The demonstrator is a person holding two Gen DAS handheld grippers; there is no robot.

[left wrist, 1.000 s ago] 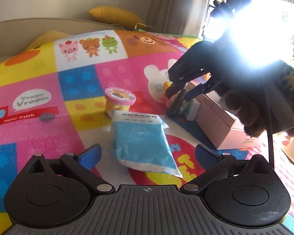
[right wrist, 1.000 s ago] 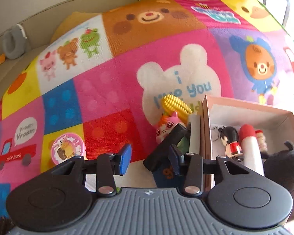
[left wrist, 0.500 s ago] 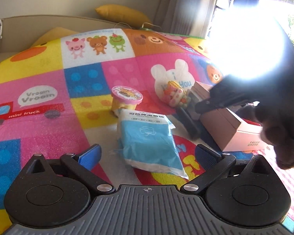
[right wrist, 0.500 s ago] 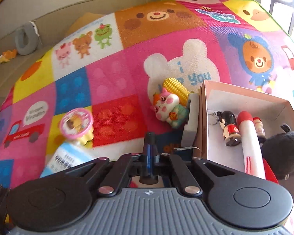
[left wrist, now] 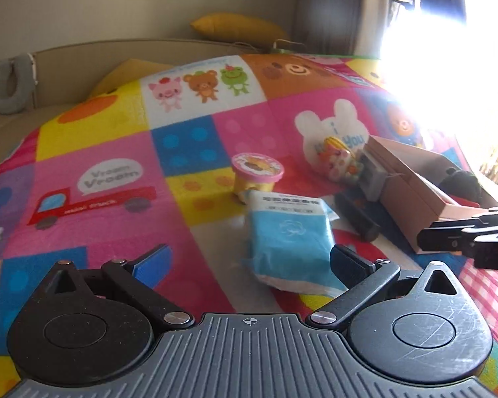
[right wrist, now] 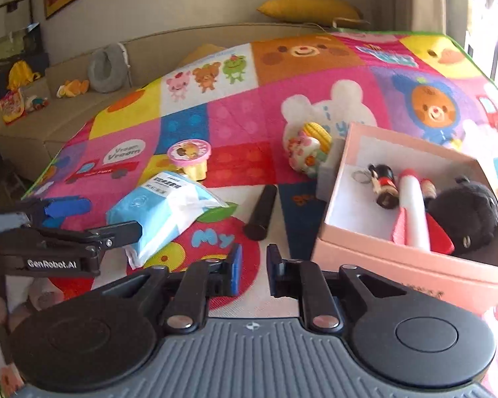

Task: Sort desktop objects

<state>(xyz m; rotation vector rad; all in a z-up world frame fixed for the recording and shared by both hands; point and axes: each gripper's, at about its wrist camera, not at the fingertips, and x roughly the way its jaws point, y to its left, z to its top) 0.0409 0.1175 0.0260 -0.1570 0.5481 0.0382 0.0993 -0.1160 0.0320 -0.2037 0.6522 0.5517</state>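
We take the pink box [right wrist: 398,265] as the reference for all positions.

1. The right claw [right wrist: 254,267] hovers over the mat [right wrist: 235,119] just in front of the box's near left corner. Its jaws have just been opening and stand a narrow gap apart. Nothing lies between them.
2. The left claw [left wrist: 249,260] sits well to the left of the box. Its jaws are spread wide and grip nothing. The near end of the blue packet [right wrist: 162,212] lies below the gap.
3. The black cylinder [right wrist: 262,210] lies flat on the mat just left of the box, between the box and the blue packet. It touches neither claw.
4. Inside the box we see a black plush toy [right wrist: 464,215] against the right wall. A white and red tube [right wrist: 413,205] lies beside the plush, and a small doll keychain [right wrist: 383,185] lies left of the tube.
5. A small grey block [right wrist: 327,179] stands against the outside of the box's left wall.
6. A cartoon figure with a corn cob [right wrist: 307,152] sits just beyond the far left corner of the box, touching the grey block.
7. A pink-lidded cup [right wrist: 191,156] stands upright farther left of the box, at the far end of the blue packet.
8. A yellow cushion [right wrist: 310,8] rests far behind the box, past the mat's edge.
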